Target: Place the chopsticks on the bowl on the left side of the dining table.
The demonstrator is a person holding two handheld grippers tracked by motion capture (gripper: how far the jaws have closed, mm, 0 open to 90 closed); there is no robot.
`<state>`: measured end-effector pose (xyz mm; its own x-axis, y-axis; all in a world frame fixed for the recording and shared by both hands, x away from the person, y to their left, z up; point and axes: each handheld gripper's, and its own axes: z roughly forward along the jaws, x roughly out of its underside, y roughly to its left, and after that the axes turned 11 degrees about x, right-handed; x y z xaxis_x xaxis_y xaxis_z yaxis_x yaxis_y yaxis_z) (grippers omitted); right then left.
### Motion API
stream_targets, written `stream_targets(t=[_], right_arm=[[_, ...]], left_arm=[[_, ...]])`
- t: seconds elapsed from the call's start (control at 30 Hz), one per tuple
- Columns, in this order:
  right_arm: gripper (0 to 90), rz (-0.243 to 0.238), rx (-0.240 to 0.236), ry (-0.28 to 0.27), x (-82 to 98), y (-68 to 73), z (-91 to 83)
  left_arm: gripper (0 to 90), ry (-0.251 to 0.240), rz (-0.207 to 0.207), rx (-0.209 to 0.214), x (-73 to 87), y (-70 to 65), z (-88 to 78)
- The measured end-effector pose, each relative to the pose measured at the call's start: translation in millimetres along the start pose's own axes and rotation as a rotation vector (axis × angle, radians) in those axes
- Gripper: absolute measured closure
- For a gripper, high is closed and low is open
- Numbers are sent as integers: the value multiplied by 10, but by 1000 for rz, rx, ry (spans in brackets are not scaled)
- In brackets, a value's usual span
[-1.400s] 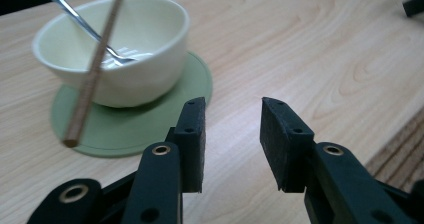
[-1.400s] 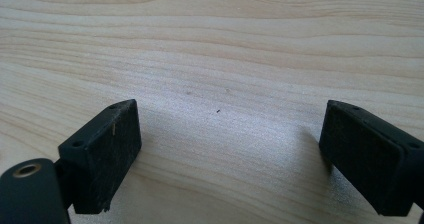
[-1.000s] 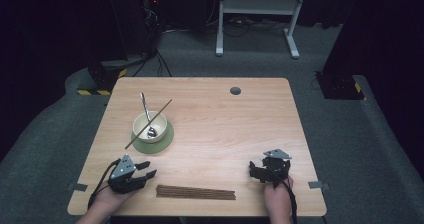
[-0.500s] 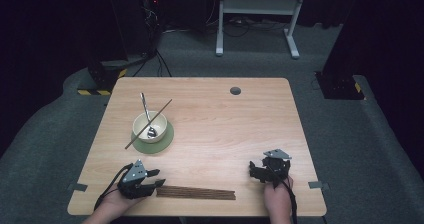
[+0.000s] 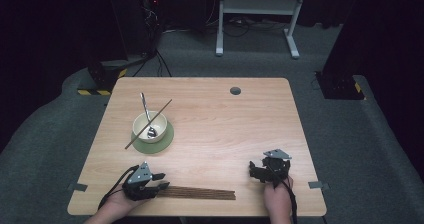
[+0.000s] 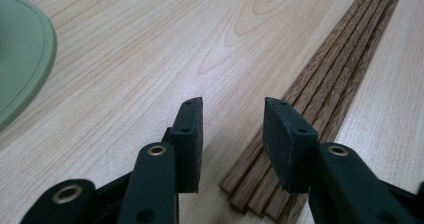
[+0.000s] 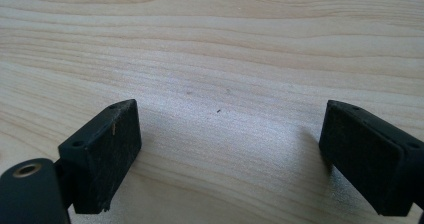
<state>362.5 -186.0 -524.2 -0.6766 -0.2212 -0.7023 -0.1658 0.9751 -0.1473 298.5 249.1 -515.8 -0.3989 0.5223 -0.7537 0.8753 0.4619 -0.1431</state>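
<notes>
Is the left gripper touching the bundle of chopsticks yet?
Cannot tell. In the left gripper view the left gripper has one jaw over the chopsticks, its jaws just closing, but no contact or gap shows plainly.

No readable text, label, brand, number or sign anywhere.

Lab or studio: lone wooden table [image 5: 225, 129] on grey carpet [image 5: 360, 144], dark surround, cables [image 5: 150, 59], metal stand [image 5: 260, 14].
</notes>
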Motion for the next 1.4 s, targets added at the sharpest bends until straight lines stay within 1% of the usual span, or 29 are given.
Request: stream_targets(t=[0.1,0.23,0.3,0.6,0.67,0.87,0.9,0.97,1.07,1.17,1.3,1.4], right_arm=[[94,0,0,-1,0,0,0],[94,0,0,0,0,0,0],[94,-1,1,-1,0,0,0],[94,-2,0,-1,0,0,0],[95,-2,0,-1,0,1,0],[95,-2,0,-2,0,1,0],[95,-2,-1,-2,0,1,0],[95,-3,-1,-2,0,1,0],[95,-3,-1,-2,1,1,0],[95,-2,0,-1,1,3,-1],[95,-3,-1,-2,1,2,-1],[95,-3,-1,-2,1,2,-1]], left_arm=[[615,7,2,2,0,3,13],[623,1,-10,18,-2,8,20],[622,3,-5,20,-6,4,27],[638,2,-7,21,-2,6,26],[643,-3,-13,15,-1,14,24],[649,-12,-29,-29,12,66,-7],[652,-17,-33,-30,15,72,-12],[653,-26,-36,-25,16,75,-26],[653,-34,-23,4,9,50,-27],[654,-17,-7,18,0,16,1],[666,-7,-14,26,3,22,30],[680,-11,-21,33,4,27,33]])
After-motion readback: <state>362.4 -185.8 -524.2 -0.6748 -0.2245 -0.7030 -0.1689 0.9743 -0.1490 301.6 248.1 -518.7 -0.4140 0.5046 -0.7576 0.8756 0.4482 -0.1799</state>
